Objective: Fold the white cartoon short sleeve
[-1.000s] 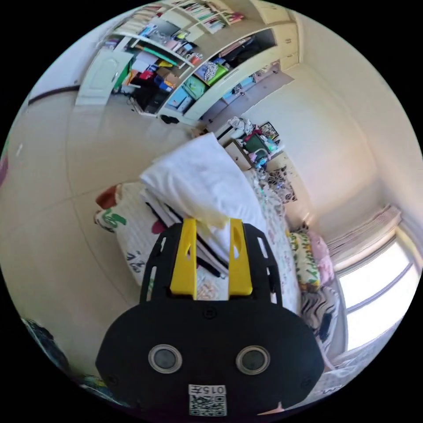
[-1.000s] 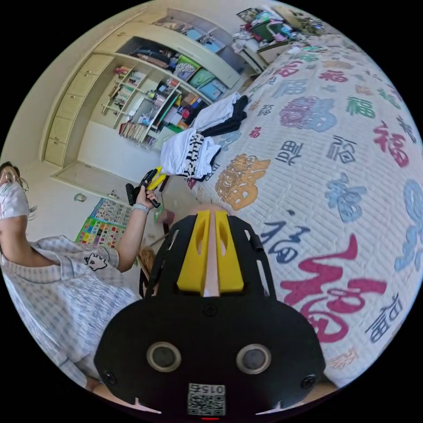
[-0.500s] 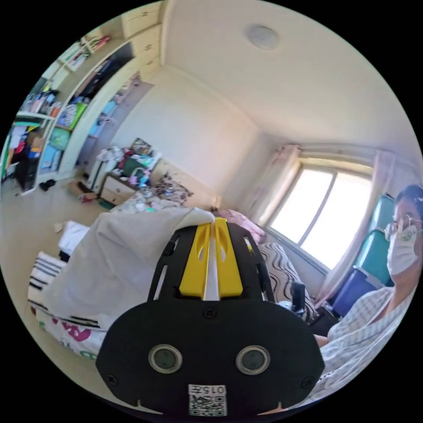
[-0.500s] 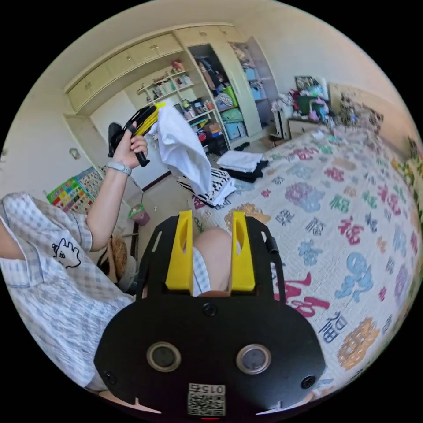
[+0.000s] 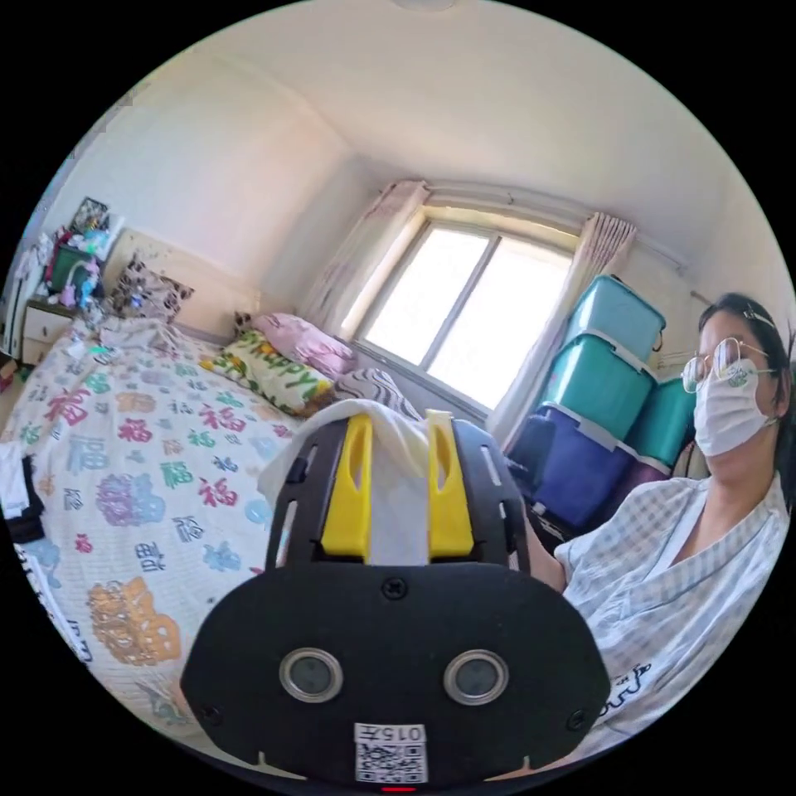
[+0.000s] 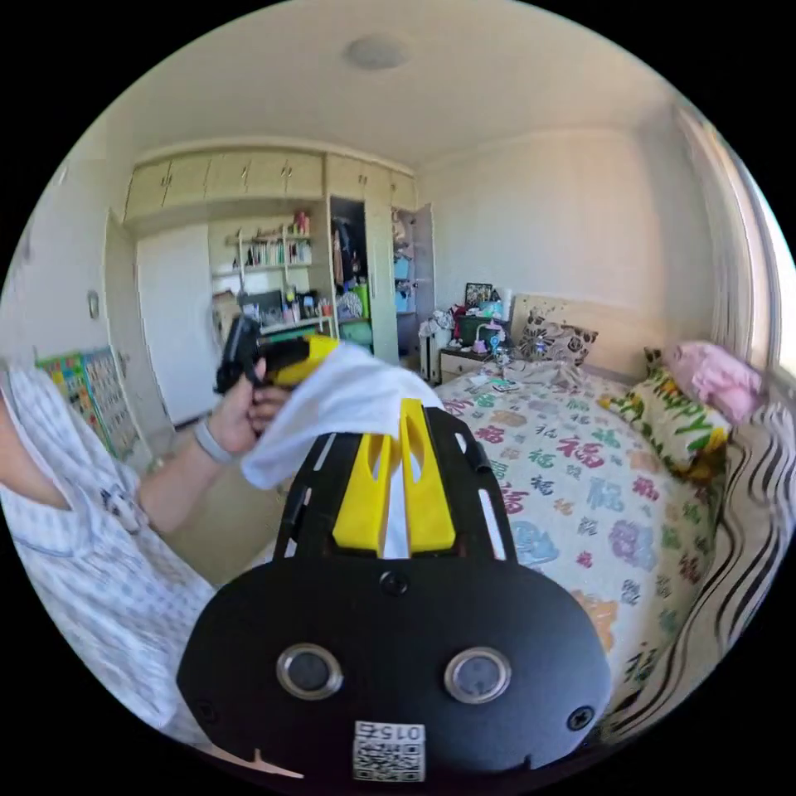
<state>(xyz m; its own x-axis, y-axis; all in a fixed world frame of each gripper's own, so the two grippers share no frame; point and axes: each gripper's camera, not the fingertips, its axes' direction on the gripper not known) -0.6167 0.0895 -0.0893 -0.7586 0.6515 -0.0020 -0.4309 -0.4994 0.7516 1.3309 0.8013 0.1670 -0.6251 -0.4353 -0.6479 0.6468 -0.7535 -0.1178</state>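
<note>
Bed with the patterned quilt takes up the right of the room, pillows at its far end by the window, wardrobe and shelves on the far left wall; storage boxes are stacked beside the person. White short sleeve is up in the air, off the bed, bunched between both tools in front of the person. Left tongs: jaws set fairly wide, white cloth draped over and down between them; can't tell if they actually pinch it. Right tongs: jaws narrow with a strip of the white cloth clamped in the slot. In the right gripper view the left tool sits in the person's hand, at the shirt's far-left edge. Looks like the pick-up/spread step; no fold made yet. Next move, as I read it: pull the two grips apart to open the shirt, then lay it flat on the quilt. Printed side isn't visible, so orientation needs checking first.
</note>
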